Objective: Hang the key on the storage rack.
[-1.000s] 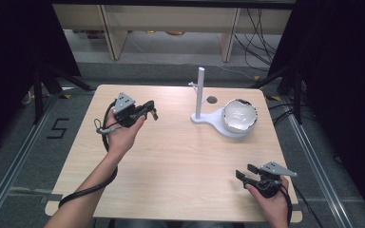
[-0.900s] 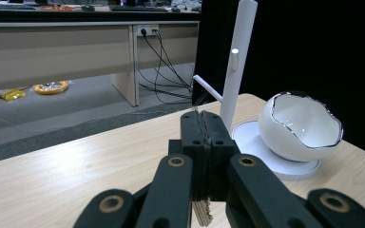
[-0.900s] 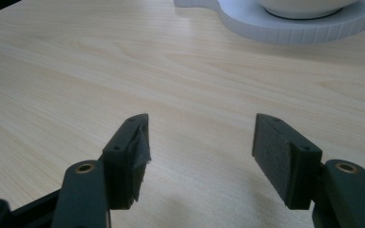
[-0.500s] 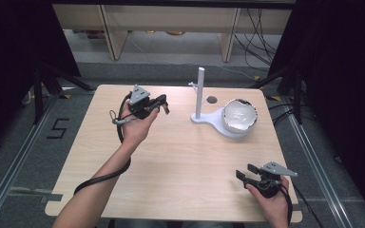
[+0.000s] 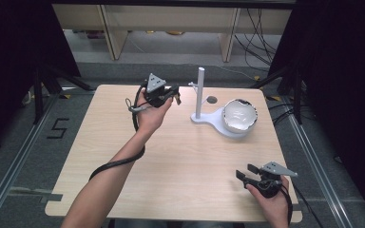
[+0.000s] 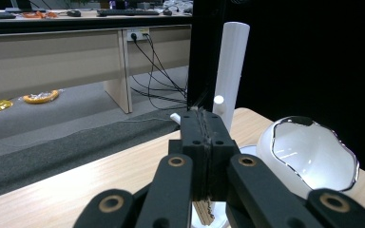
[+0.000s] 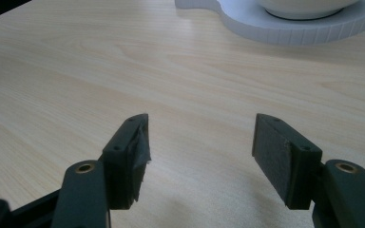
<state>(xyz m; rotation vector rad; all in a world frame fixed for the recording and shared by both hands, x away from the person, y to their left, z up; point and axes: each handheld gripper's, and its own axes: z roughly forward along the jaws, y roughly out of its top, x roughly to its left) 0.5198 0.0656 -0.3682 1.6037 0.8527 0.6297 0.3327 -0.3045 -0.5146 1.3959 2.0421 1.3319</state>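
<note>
A white stand (image 5: 209,118) sits at the table's far middle, with an upright post (image 5: 200,90) and a white bowl (image 5: 240,115) resting on its base. A hand holds my left gripper (image 5: 175,97) raised just left of the post, jaws pressed together. In the left gripper view the shut left gripper (image 6: 202,118) points at the post (image 6: 230,66), with the bowl (image 6: 309,156) to its right. My right gripper (image 5: 245,172) rests low near the table's front right corner, open. The right gripper view shows that right gripper (image 7: 199,137) with bare tabletop between its jaws.
The wooden table (image 5: 100,142) has a small dark round hole (image 5: 212,99) behind the stand. Beyond the far edge lie a dark floor strip, shelving legs and cables (image 5: 261,28). Black curtains flank both sides.
My left gripper has travelled right across the far half of the table, a little higher, and now sits close to the post. The right gripper has stayed put.
</note>
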